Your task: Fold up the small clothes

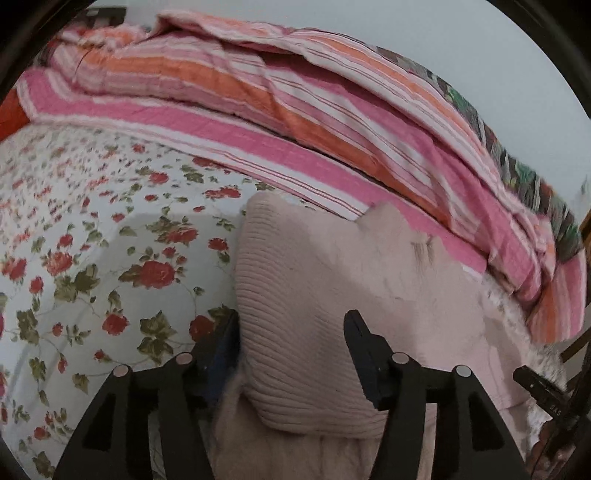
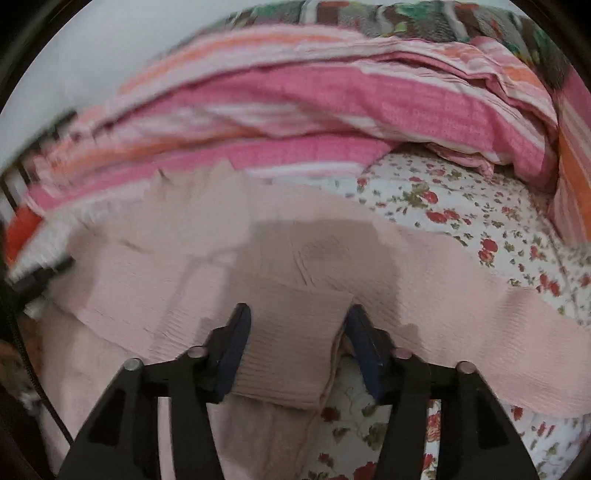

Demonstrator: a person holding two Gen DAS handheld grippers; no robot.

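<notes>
A pale pink ribbed knit garment (image 1: 332, 266) lies on the bed, partly folded. In the left wrist view a thick folded edge of it bulges up between the fingers of my left gripper (image 1: 291, 321). The jaws stand apart and do not pinch the cloth. In the right wrist view the garment (image 2: 147, 295) spreads wide across the sheet. A ribbed cuff-like flap (image 2: 291, 350) rests in the gap of my right gripper (image 2: 298, 314). Its jaws are also apart, with the flap lying loose between them.
The bed has a white sheet with red roses (image 1: 92, 240), also on the right in the right wrist view (image 2: 480, 229). A bunched pink and orange striped quilt (image 1: 295, 122) lies behind the garment, against a grey wall (image 1: 443, 29). A dark tool part (image 1: 539, 391) shows at the right edge.
</notes>
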